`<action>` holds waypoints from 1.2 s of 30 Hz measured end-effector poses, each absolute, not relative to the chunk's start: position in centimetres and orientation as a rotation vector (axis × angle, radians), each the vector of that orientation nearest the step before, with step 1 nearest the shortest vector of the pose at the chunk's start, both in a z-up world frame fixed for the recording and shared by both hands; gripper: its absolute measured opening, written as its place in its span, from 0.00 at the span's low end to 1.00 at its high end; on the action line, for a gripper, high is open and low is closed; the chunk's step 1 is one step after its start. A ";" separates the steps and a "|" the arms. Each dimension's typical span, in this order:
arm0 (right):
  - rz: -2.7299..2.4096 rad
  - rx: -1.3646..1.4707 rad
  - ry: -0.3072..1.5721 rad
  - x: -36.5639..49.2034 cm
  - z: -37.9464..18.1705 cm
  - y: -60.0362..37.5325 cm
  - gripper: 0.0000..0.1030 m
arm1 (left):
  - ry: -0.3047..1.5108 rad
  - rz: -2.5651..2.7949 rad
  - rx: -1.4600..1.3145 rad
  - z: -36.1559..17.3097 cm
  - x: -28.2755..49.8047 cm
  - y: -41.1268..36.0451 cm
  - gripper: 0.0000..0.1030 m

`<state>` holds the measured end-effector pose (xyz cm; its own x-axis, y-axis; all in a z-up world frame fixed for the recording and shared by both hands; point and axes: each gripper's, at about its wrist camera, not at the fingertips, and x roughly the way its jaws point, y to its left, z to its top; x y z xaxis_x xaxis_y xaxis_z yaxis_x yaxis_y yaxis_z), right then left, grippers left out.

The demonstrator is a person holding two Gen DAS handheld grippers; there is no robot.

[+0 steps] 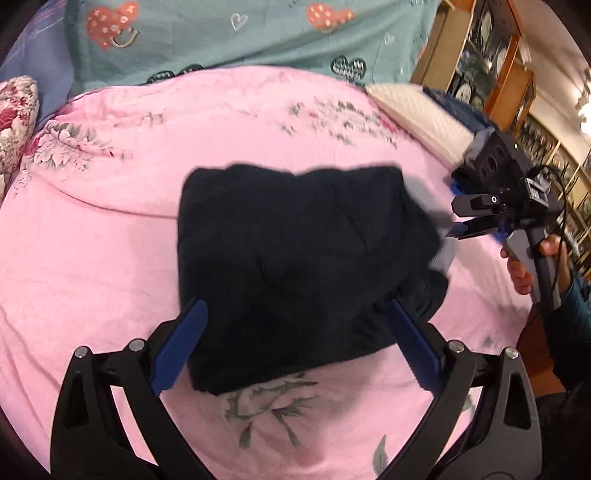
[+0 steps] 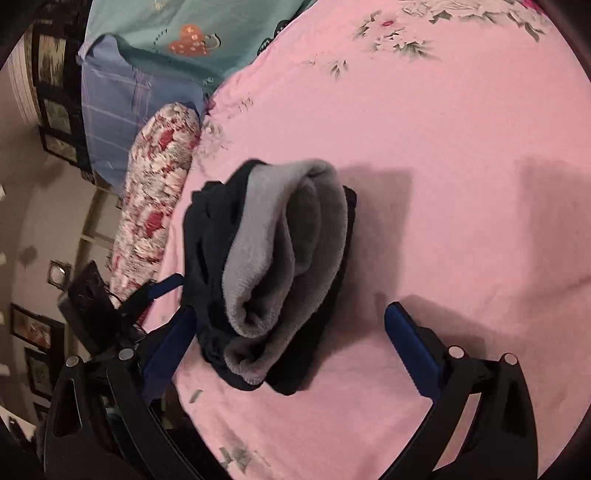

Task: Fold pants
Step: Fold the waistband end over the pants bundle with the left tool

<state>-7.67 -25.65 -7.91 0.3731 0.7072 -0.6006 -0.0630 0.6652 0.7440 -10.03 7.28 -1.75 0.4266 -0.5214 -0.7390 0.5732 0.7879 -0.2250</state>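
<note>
On the pink bedspread (image 1: pixel 110 229) lie folded dark pants (image 1: pixel 295 266); left tongs (image 1: pixel 295 343) and right tongs (image 2: pixel 288 343) both gape wide beside them.

One pair of dark pants (image 1: pixel 295 266) lies folded into a single bundle on one pink bedspread (image 1: pixel 110 229). Two tools are in view — the left tool (image 1: pixel 295 314) near, the right tool (image 1: pixel 458 225) at the right. Far off lie three pillows — teal (image 1: pixel 229 33), floral red (image 1: pixel 14 110), white (image 1: pixel 417 114).
</note>
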 end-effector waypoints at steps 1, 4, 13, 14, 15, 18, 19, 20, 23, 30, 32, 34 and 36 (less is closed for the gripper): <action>0.538 0.709 1.049 -7.7 -7.0 -26.1 0.99 | 0.886 -0.697 0.041 -1.3 -10.0 7.6 0.96; 0.569 0.668 0.895 -7.4 -2.8 -25.7 0.99 | 0.874 -0.763 -0.007 -1.1 -10.2 7.6 0.96; 0.888 0.578 1.070 1.2 -1.6 -10.7 0.99 | 0.979 -0.777 0.029 -5.0 -9.6 6.7 0.96; 0.897 0.567 1.097 2.1 -2.2 -9.3 0.99 | 0.987 -0.778 0.040 -5.0 -9.4 6.7 0.96; 0.904 0.556 1.128 3.2 -3.0 -7.5 0.99 | 0.996 -0.774 0.056 -5.2 -9.4 6.7 0.96; 0.833 0.490 1.155 6.2 -4.3 -4.7 0.99 | 0.998 -0.779 0.084 -5.5 -9.5 6.5 0.96; 0.801 0.476 1.154 7.3 -4.6 -4.4 0.99 | 1.002 -0.782 0.086 -5.5 -9.4 6.5 0.96; 0.758 0.477 1.147 8.3 -5.1 -4.2 0.99 | 1.003 -0.786 0.083 -5.5 -9.3 6.5 0.96; 0.610 0.510 1.208 11.2 -7.6 -5.6 0.99 | 1.005 -0.799 0.061 -5.0 -9.3 7.0 0.96; 0.705 0.743 0.998 6.4 -1.8 -16.1 0.98 | 0.946 -0.735 -0.093 -1.9 -7.9 12.1 0.96; 0.674 0.727 0.946 2.8 0.3 -19.7 0.99 | 0.946 -0.692 -0.162 -1.5 -6.8 13.4 0.96; 0.622 0.687 0.929 -0.7 1.0 -22.6 0.99 | 0.957 -0.659 -0.220 -1.6 -6.2 14.2 0.96; 0.547 0.660 0.963 -4.4 0.2 -25.1 0.99 | 0.973 -0.637 -0.238 -1.8 -6.1 14.4 0.96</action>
